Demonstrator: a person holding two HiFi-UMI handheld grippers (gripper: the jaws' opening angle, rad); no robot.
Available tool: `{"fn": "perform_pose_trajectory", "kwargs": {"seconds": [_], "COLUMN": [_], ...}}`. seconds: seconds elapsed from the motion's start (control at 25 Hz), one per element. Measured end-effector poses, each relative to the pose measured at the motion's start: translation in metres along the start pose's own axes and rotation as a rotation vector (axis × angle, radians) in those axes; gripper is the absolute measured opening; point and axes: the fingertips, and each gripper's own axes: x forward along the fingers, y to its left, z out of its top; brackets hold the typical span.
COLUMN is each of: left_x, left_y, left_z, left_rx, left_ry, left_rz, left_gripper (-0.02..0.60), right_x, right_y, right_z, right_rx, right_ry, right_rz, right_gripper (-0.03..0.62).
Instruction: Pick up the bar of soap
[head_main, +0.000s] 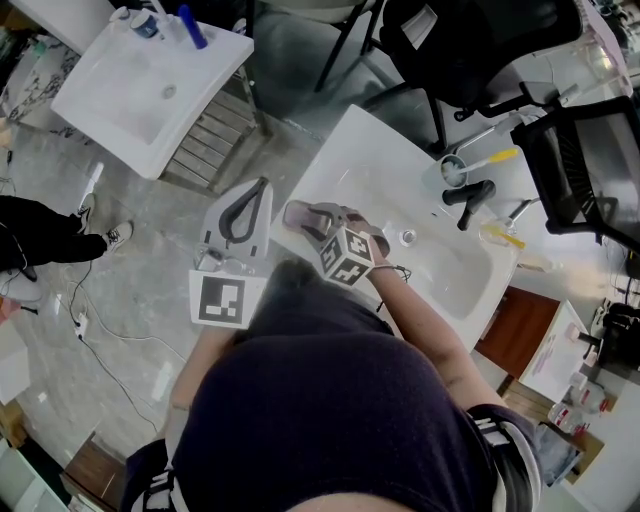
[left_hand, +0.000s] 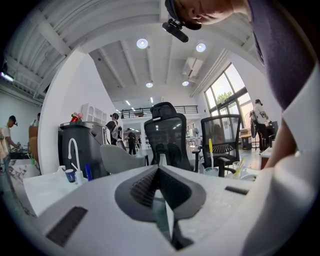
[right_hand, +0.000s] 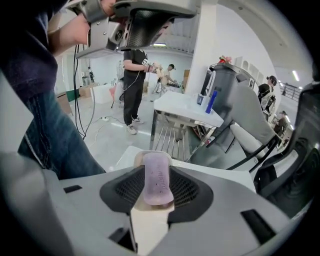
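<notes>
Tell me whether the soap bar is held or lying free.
Held. The purple soap bar stands clamped between the right hand-held gripper's ribbed pads.

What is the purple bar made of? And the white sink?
The bar of soap looks like solid soap: matte lilac, rounded edges, tiny dark specks. The sink is probably glazed ceramic: smooth, white, slightly shiny, though it could be plastic.

You have a white sink (head_main: 350, 165) before you. Its black faucet (head_main: 468, 195) stands on the rim; a cup (head_main: 453, 170) with a yellow toothbrush (head_main: 497, 156) stands just beside the faucet, and the drain (head_main: 407, 237) lies near it in the basin.
</notes>
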Motion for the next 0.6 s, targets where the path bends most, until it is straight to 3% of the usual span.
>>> {"fn": "perform_pose_trajectory", "kwargs": {"seconds": [0.6], "left_x": [-0.005], "left_y": [0.008], "left_z": [-0.008], "left_rx": [-0.007], "left_ry": [0.016], "left_rz": [0.026], "left_gripper": [-0.005], "right_x": [0.02], "right_y": [0.004], "right_z": [-0.01], "right_rx": [-0.043], "right_ry": [0.228], "right_rz": [0.086], "right_gripper": [0.187]}}
